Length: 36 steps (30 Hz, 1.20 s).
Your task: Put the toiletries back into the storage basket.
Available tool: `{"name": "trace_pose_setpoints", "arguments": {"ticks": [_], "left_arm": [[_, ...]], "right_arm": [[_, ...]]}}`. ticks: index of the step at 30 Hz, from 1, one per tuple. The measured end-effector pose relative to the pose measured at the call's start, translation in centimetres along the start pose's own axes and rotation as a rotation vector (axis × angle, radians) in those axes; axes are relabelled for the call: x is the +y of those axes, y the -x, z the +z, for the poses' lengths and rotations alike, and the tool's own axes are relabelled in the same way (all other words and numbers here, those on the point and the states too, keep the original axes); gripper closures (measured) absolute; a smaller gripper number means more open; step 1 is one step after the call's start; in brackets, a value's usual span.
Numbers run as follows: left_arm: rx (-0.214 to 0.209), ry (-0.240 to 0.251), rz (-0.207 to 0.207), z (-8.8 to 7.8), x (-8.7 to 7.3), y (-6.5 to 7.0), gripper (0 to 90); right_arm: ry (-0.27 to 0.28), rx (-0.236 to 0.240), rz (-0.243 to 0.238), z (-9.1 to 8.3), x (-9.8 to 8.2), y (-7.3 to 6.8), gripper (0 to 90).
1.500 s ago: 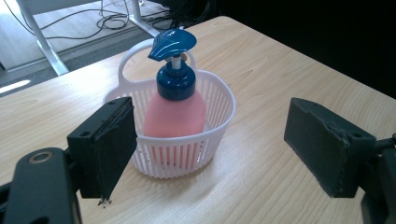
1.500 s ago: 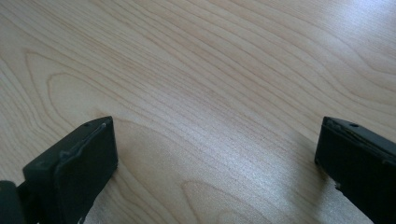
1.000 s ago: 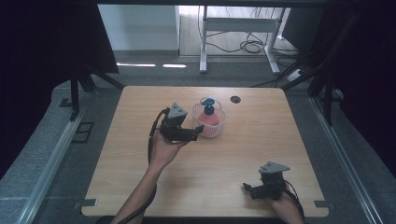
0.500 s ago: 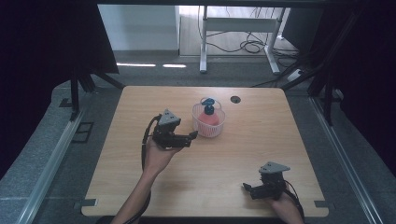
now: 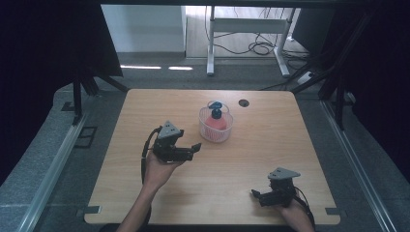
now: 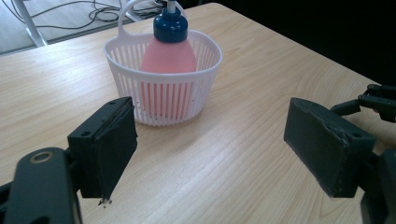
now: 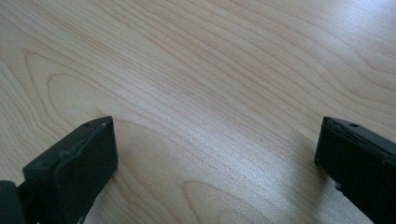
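Note:
A small white slatted basket stands near the middle of the wooden table. Upright inside it is a pink bottle with a blue cap. My left gripper hovers just left and in front of the basket, jaws open with nothing between them, pointing toward it. My right gripper rests low near the table's front right corner, jaws wide apart over bare wood. In the left gripper view, the right gripper's jaw tips show at the right edge.
A dark round hole sits in the table behind the basket. Black curtains and metal stands flank the table. Cables and a white frame lie on the floor beyond the far edge.
My left gripper has drawn back from the basket, toward the front left and a little lower, its jaws still apart. The right gripper has stayed where it was.

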State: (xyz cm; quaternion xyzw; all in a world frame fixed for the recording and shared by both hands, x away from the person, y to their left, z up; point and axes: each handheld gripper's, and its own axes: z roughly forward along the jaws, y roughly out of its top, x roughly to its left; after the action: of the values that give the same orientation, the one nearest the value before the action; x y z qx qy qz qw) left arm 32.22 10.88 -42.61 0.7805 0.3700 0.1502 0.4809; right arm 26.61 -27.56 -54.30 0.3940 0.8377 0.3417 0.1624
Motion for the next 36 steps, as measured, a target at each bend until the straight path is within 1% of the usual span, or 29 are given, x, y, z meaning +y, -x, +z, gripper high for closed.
{"name": "trace_pose_setpoints", "arguments": {"ticks": [4, 11, 24, 36], "left_arm": [[0.005, -0.009, 0.009, -0.4, -0.6, 0.1, 16.9], [0.01, -0.014, 0.004, -1.2, -1.9, 0.2, 16.9], [0.016, -0.003, -0.018, -2.8, -4.0, 0.2, 16.9], [0.022, 0.006, -0.029, -4.1, -5.6, 0.3, 16.8]], "right_arm": [[0.0, 0.0, 0.0, 0.0, 0.0, 0.0, 0.0], [0.001, -0.001, 0.0, 0.0, 0.0, 0.0, 0.0], [0.0, 0.0, 0.004, 0.0, 0.0, -0.1, 0.0], [0.0, -0.001, 0.004, 0.0, 0.0, -0.1, 0.0]]}}
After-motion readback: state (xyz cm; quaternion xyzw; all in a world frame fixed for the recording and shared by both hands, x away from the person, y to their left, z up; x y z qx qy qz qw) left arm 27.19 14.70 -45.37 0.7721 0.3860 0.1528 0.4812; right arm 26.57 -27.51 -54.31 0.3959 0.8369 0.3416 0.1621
